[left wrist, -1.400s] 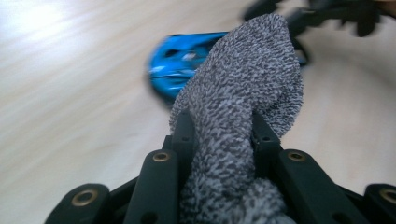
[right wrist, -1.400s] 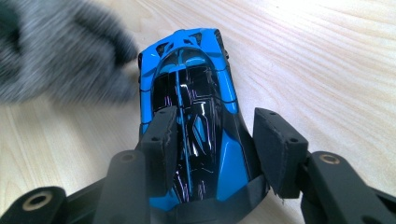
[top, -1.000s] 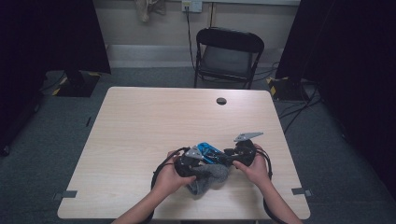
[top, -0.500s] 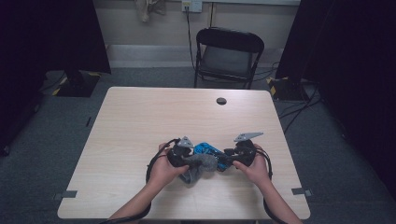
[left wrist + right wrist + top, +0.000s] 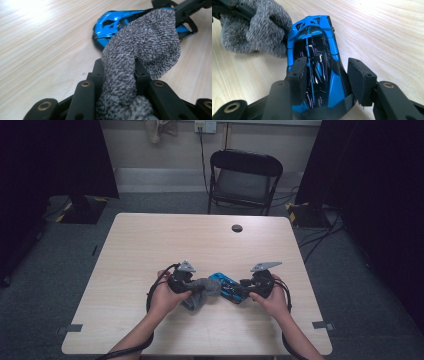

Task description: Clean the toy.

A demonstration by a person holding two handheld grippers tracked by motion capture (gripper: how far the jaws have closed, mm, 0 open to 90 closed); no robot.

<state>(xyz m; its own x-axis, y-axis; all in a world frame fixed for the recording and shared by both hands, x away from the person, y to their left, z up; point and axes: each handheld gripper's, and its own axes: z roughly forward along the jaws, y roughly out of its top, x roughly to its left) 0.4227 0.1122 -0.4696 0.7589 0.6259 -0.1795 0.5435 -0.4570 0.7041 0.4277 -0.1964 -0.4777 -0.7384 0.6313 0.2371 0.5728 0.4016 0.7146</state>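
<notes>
Near edge of the table [image 5: 150, 245], a little right of centre: a blue and black toy car [image 5: 227, 287] lying flat on the wood. Right gripper [image 5: 246, 290] at the car's 3 o'clock side, seen from the high view, jaws partly closed around the body. From the right gripper view, car [image 5: 314, 60] running nose away toward 12 o'clock, left pad against its flank; right pad close beside the other flank, contact there hard to tell. Left gripper [image 5: 192, 285] at the car's 9 o'clock, jaws pinched narrow on a grey sock [image 5: 200, 291]. From the left gripper view, sock [image 5: 140, 57] bunched between the two black jaws and draped toward 1 o'clock, its far end lying against the car [image 5: 112, 25]. From the right gripper view, same sock [image 5: 254, 30] at 10 o'clock, touching the car's front left corner. Small dark disc [image 5: 237, 228] on the table well apart, toward 12 o'clock. Folding chair [image 5: 245, 180] beyond the far edge.
</notes>
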